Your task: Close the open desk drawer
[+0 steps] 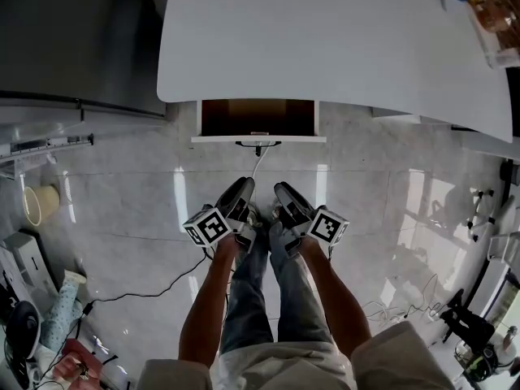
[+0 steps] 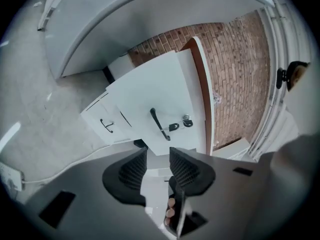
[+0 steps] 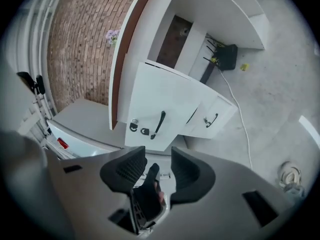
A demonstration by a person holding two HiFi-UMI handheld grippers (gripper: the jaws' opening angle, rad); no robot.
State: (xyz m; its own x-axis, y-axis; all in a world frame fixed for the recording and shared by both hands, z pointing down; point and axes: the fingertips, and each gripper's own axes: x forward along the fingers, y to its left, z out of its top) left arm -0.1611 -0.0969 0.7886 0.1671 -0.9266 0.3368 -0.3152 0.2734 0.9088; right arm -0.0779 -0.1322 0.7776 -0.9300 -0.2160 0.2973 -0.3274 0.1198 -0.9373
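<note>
The white desk [image 1: 325, 39] stands ahead, and its top drawer [image 1: 257, 119] is pulled out with the brown inside showing. The drawer's white front [image 2: 150, 99] carries a black handle [image 2: 159, 124] and a small lock [image 2: 186, 120]; the right gripper view shows the same front [image 3: 160, 96] and handle [image 3: 160, 125]. Both grippers hang low in front of the person's legs, well short of the drawer. My left gripper [image 1: 246, 184] [image 2: 157, 156] is open with nothing between its pads. My right gripper [image 1: 280, 189] [image 3: 158, 156] is open and empty too.
A lower drawer [image 3: 211, 120] with a small black handle sits beside the open one. A white cable [image 1: 258, 165] runs over the glossy floor from under the desk to a black box [image 3: 227, 56]. A brick wall [image 2: 235, 74] stands behind. Clutter lies at the far left [image 1: 41, 201] and right [image 1: 487, 258].
</note>
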